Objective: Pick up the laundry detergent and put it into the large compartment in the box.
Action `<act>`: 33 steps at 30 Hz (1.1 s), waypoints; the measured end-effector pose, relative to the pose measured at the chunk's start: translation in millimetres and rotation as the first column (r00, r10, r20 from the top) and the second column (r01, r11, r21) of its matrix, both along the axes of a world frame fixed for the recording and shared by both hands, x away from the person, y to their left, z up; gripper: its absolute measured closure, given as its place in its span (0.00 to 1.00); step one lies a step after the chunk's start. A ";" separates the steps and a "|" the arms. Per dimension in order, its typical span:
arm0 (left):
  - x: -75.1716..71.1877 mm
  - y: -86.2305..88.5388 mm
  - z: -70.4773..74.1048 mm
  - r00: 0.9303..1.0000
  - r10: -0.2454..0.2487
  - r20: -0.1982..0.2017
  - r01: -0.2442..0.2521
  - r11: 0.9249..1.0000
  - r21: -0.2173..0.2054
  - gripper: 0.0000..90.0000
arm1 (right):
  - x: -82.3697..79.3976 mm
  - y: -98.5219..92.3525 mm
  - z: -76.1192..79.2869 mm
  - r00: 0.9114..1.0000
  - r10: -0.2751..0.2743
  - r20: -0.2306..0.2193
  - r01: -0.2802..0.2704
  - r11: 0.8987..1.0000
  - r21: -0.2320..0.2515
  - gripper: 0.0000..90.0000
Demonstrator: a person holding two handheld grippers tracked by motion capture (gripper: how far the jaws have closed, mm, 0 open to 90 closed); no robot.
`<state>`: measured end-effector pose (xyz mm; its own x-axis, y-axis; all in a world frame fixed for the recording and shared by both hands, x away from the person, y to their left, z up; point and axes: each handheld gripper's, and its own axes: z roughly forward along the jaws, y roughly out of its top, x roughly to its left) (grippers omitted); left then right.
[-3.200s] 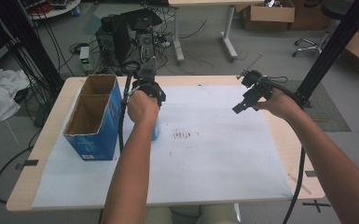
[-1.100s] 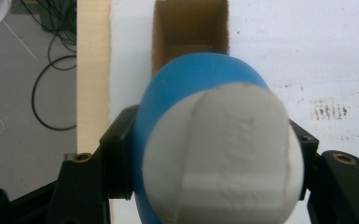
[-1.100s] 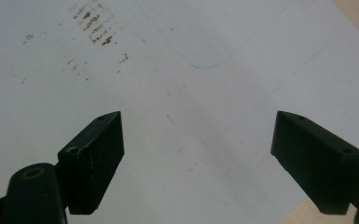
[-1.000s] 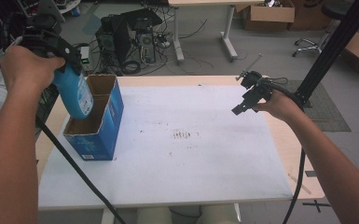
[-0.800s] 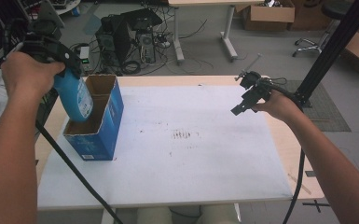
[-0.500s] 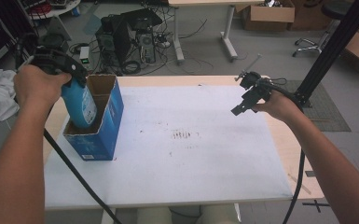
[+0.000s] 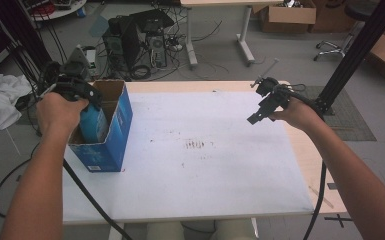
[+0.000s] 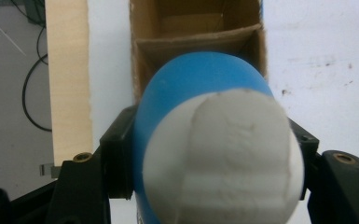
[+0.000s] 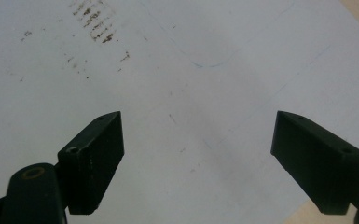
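Over the near compartment of the cardboard box [image 7: 111, 131] at the worktop's [image 7: 220, 170] left, the left gripper [image 8: 205, 186] clamps a blue bottle [image 8: 200, 88] just below its white cap, likely rigid, light and slick, while the right gripper [image 9: 198, 154] hangs open.

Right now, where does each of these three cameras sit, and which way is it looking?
High view: above the person's side, looking forward and down on the table; both forearms, left claw, right claw.
Left gripper view: on the left claw, looking down its jaws, shut on a blue bottle over the cardboard box.
Right gripper view: on the right claw, jaws apart over white paper.
Shared: bottle and box also show from above.
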<state>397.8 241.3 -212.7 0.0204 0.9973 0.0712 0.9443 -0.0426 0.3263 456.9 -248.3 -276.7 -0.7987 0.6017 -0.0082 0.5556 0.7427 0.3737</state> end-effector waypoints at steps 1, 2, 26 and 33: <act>0.4 0.1 -3.8 1.000 0.000 -0.001 0.000 1.000 0.000 0.42 | 0.1 0.1 -0.2 1.000 0.001 0.000 -0.001 1.000 -0.001 0.19; 0.5 0.4 -7.2 1.000 0.001 -0.002 -0.001 1.000 -0.001 0.42 | 0.2 0.2 -0.3 1.000 0.002 0.000 -0.002 1.000 0.000 0.19; 7.8 2.1 -58.6 0.999 0.007 -0.047 -0.008 1.000 -0.017 0.42 | 3.1 -2.0 -5.4 1.000 -0.015 -0.011 0.015 1.000 -0.006 0.19; 8.5 4.5 -68.7 0.998 0.004 -0.067 -0.006 1.000 -0.018 0.42 | 4.7 -3.4 -8.2 1.000 -0.017 -0.015 0.017 1.000 -0.005 0.19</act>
<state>406.4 245.7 -281.4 0.0196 0.9985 0.0514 0.9642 -0.0325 0.2631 461.6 -251.7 -284.9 -0.7884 0.6151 0.0004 0.5735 0.7349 0.3618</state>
